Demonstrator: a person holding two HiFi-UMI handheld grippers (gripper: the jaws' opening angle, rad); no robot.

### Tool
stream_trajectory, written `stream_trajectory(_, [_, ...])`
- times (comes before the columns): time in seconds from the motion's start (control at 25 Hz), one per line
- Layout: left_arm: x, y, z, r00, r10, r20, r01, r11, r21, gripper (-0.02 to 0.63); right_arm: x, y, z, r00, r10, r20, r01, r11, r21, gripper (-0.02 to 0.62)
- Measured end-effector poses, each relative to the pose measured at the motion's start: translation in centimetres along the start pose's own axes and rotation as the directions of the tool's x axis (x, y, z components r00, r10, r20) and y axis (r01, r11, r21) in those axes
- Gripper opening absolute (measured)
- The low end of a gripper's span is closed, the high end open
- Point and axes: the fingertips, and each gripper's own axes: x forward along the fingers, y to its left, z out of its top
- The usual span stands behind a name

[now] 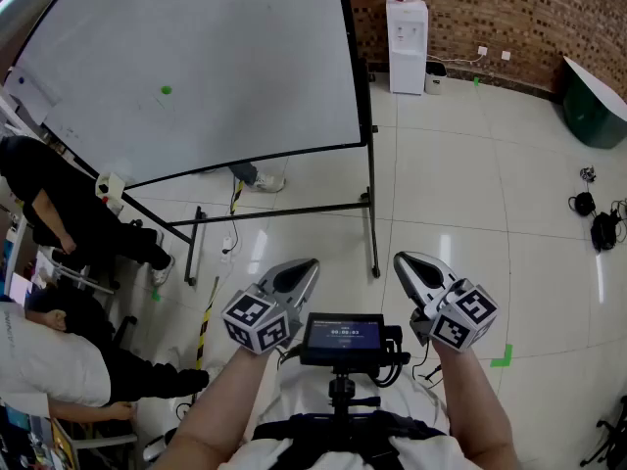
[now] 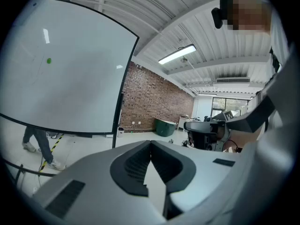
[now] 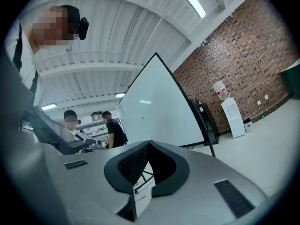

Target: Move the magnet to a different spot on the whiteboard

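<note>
The left hand-held gripper (image 1: 302,268) and right hand-held gripper (image 1: 408,262) are both pressed together, empty, well apart from the whiteboard (image 1: 255,57), where the green magnet (image 1: 166,91) sits.

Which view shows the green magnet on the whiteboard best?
The head view: the green magnet stands out plainly on the whiteboard, with most of the board visible. The left gripper view shows it as a small dot; in the right gripper view it is barely a speck.
</note>
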Motion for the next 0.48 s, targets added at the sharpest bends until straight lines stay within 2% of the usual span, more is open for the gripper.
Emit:
stream_trajectory(0.24, [-0.7,-0.2,-0.2,1.0,0.008,0.002,-0.008,1.0,0.001,0.032,0.5,0.3,-0.6,1.0,0.011,0.003,-0.011,1.0,0.011,0.031])
stream_trajectory(0.48, [-2.2,1.9,0.9,0.998,0.057,0.002,-0.057,0.998,-0.013,0.032,3.2,0.9,0.0,0.999,0.051,0.006,-0.051,0.998,0.021,0.031])
